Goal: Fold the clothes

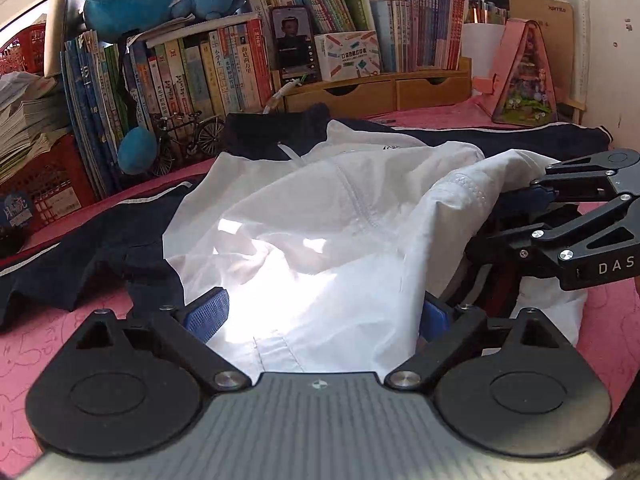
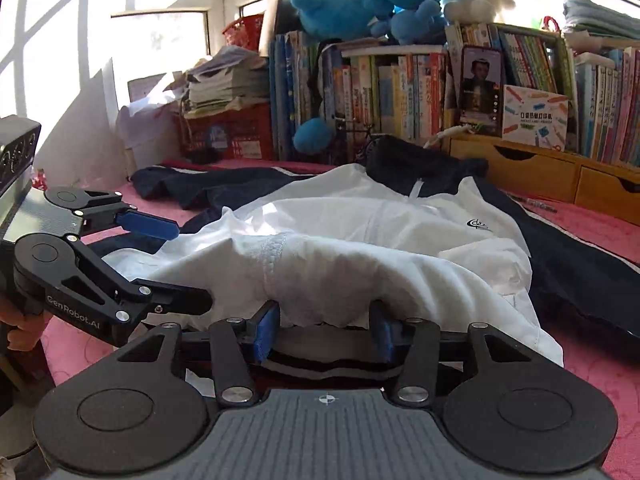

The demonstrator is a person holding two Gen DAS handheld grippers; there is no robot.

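A white and navy jacket (image 1: 320, 208) lies spread on the pink tabletop (image 1: 60, 344), with its navy sleeves (image 1: 100, 240) stretched out to both sides. My left gripper (image 1: 320, 314) stands wide open at the jacket's near edge, and white cloth lies loose between its blue pads (image 1: 208, 312). In the right wrist view the left gripper (image 2: 192, 266) comes in from the left, its lower finger under the cloth. My right gripper (image 2: 325, 334) is shut on a bunch of the white jacket (image 2: 400, 232), which rises like a tent from its pads. In the left wrist view the right gripper (image 1: 492, 220) is half covered by that raised fold.
A row of books (image 1: 192, 76) and a wooden drawer box (image 1: 380, 92) line the back of the table. A model bicycle (image 1: 188, 140), a red basket (image 1: 48, 184) and a pink triangular toy house (image 1: 524, 76) stand near the jacket. Blue plush toys (image 2: 360, 4) sit on top of the books.
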